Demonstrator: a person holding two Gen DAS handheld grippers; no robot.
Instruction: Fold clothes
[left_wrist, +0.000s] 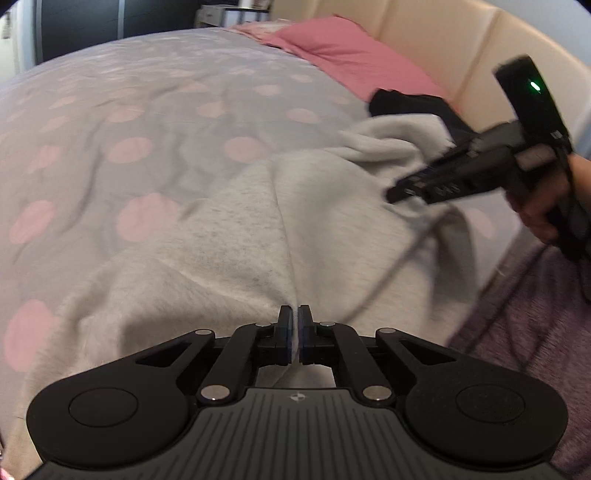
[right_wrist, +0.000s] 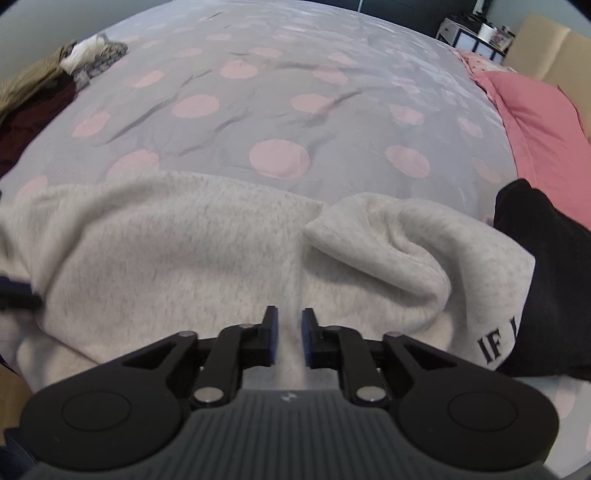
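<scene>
Heather-grey sweatshirt (right_wrist: 177, 236), pink-dotted grey duvet (right_wrist: 295, 92), rose pillow (right_wrist: 535, 122), black garment (right_wrist: 546, 280).

Soft, even daylight, no hard shadows. Pale sheen on the far bedspread (right_wrist: 325, 33). Heavy fisheye bowing; corners vignette black. Motion blur smears the grey sweatshirt (left_wrist: 258, 236) and the right tool (left_wrist: 391, 194) in the left wrist view; its green LED flares. Near tool bodies stay sharp.
</scene>
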